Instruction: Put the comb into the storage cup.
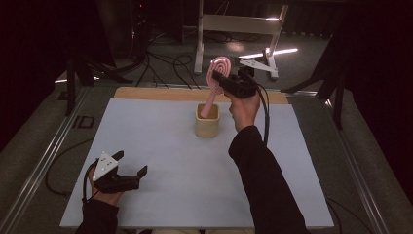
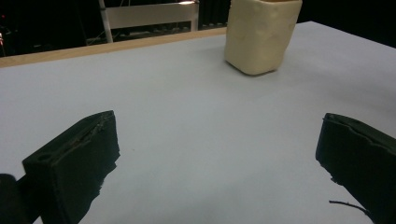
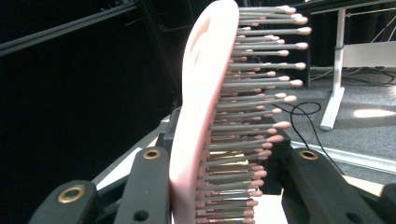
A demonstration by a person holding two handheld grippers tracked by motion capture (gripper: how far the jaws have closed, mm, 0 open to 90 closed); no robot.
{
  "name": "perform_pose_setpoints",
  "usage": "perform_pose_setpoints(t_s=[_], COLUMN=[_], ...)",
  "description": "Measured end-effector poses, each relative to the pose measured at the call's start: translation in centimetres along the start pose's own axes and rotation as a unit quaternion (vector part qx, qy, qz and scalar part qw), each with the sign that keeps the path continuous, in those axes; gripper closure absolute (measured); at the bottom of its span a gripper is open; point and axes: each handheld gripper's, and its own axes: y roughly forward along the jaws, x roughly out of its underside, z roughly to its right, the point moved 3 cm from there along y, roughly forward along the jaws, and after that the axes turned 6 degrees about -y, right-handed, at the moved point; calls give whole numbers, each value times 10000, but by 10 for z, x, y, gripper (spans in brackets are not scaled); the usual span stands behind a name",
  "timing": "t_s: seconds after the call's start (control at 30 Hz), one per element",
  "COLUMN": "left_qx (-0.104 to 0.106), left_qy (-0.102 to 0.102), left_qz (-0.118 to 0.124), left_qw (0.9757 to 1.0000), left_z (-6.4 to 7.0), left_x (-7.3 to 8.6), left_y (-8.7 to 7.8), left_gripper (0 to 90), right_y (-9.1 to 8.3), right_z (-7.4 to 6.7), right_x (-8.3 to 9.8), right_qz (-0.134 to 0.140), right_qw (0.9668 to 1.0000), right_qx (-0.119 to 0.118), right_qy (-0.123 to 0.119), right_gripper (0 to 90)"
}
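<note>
At the desk [image 1: 160, 161], I hold a pink hairbrush [image 1: 217, 73] by its head in my right claw [image 1: 225, 79], its handle reaching down into the cream cup [image 1: 207, 122] that stands toward the far middle of the white surface. The brush leans: its head sits above and slightly to the right of the cup, while the lower end of the handle rests inside the cup's mouth, against the left part of the rim as seen from above. The work, as I judge it, is either seating the brush in the cup or lifting it free; in both cases the move should follow the line of the handle, slow and straight, so the light cup is not dragged or tipped. I would keep the grip firm across the head and not let it twist.

From the right claw's own camera, the hairbrush [image 3: 205, 116] stands upright between my jaws, its smooth pink back against the left jaw and the tips of the bristles toward the right jaw; the claw is pinching the brush head, closed as far as the head allows.

My left claw [image 1: 131, 173] rests near the desk's front left corner, well apart from the cup [image 2: 261, 35], jaws spread wide with nothing between them.
</note>
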Motion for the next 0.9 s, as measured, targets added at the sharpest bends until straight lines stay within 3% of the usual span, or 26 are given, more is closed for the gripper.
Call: perform_pose_setpoints(t_s=[0.9], left_qx=[22], left_qy=[-12], left_qz=[-2], left_qw=[10000], left_z=[1], left_x=[0], left_y=[1], left_gripper=[1], right_y=[10], right_z=[3], right_x=[7], right_qz=[-67], right_qw=[9998], right_qx=[171], right_qy=[-74], right_gripper=[642])
